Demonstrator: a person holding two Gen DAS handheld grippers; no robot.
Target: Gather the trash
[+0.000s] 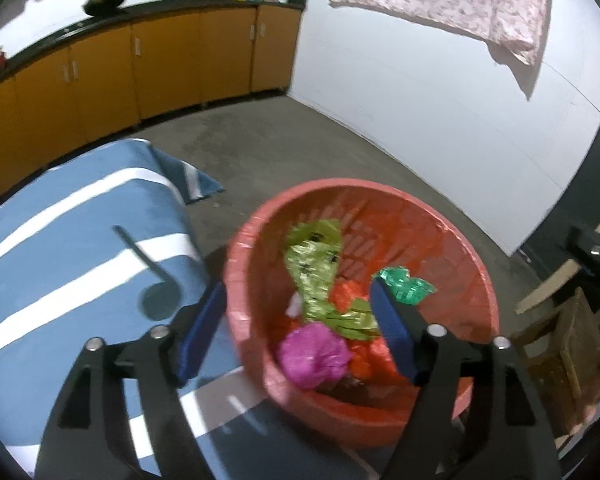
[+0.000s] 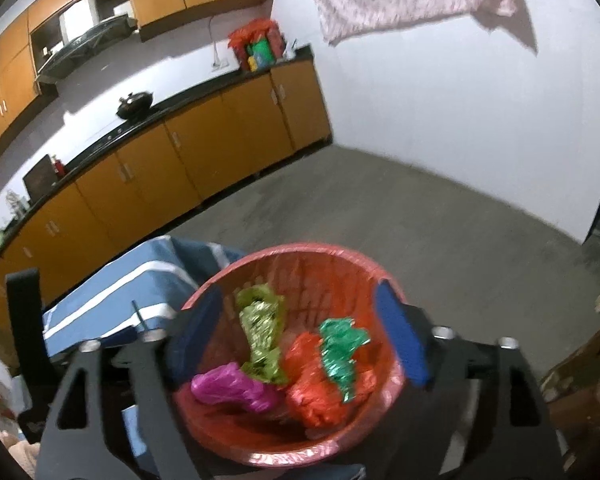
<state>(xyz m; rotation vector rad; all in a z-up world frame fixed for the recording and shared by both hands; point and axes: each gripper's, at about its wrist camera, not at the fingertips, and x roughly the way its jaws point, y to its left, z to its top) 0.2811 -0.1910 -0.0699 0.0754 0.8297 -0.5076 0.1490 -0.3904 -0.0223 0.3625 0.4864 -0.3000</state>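
Orange kitchen cabinets [image 2: 220,148] line the far wall above a grey concrete floor [image 1: 284,148]. Leftmost lies a blue white-striped cloth [image 1: 60,240], with the red plastic basket [image 1: 476,280] beside it. Inside sit 4 crumpled wrappers: magenta [image 2: 228,388], yellow-green [image 2: 260,328], red [image 2: 312,384] and green [image 2: 340,352]. Left gripper [image 1: 298,300] and right gripper [image 2: 298,320] both hang over the basket, jaws wide apart, holding nothing.

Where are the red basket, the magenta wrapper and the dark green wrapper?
red basket [image 2: 292,254], right wrist view, far rim.
magenta wrapper [image 2: 232,388], right wrist view, crumpled middle.
dark green wrapper [image 2: 338,354], right wrist view, foil middle.
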